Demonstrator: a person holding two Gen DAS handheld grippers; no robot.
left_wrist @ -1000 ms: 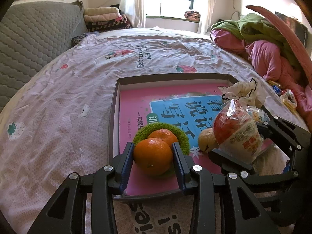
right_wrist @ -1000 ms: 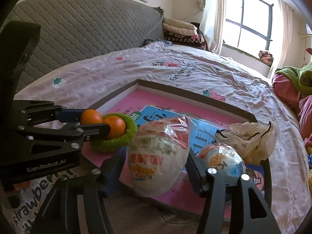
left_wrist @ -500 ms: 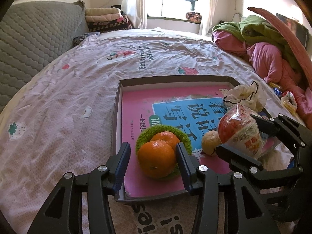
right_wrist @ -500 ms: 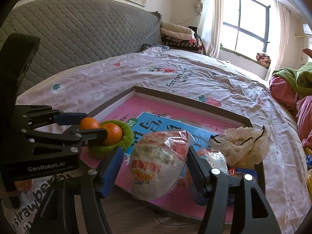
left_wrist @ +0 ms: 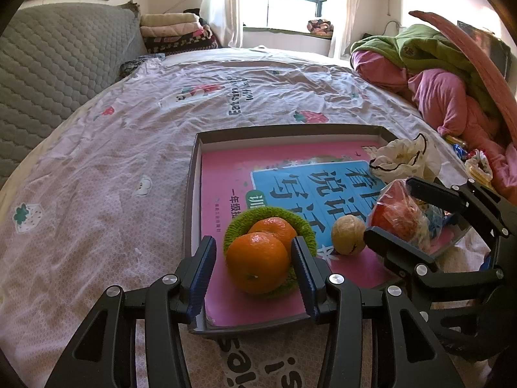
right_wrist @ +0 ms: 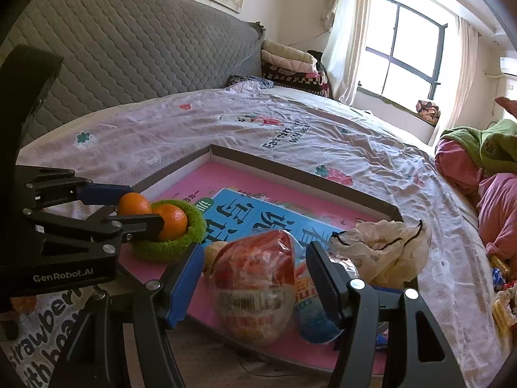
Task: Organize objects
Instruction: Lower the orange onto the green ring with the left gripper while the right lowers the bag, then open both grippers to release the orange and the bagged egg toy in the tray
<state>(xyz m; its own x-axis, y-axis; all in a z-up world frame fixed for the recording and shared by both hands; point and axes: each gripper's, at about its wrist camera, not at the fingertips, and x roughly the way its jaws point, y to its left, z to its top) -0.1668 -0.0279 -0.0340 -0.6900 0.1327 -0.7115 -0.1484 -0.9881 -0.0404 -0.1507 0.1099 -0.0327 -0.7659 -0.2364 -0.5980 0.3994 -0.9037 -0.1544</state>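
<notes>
Left wrist view showed the left tongs (left_wrist: 253, 270) spread around the near orange (left_wrist: 257, 262), a clear gap on the left pad and the right pad just beside the fruit; the jaws had just been opening, so the orange looked released. It sat with a second orange (left_wrist: 274, 226) in the green nest (left_wrist: 255, 218), which rested on the pink book (left_wrist: 223, 200) inside the tray (left_wrist: 194, 168) on the bed (left_wrist: 106, 168). A walnut (left_wrist: 348, 234) lay on the book just right of the nest.

Right wrist view showed the right tongs (right_wrist: 253, 286) spread about the wrapped snack (right_wrist: 255, 286), with a sliver of space on each side, so the pads did not seem to press it. The snack rested at the tray's near edge, touching a blue packet (right_wrist: 315, 318), with a crumpled bag (right_wrist: 381, 249) behind.

Judging from this, both items were already set down in the tray: fruit grouped in the nest, packets on the right. What seemed left was drawing both tongs clear, and perhaps fetching the loose wrappers (left_wrist: 478, 165) lying on the bed beyond the tray's right side.
</notes>
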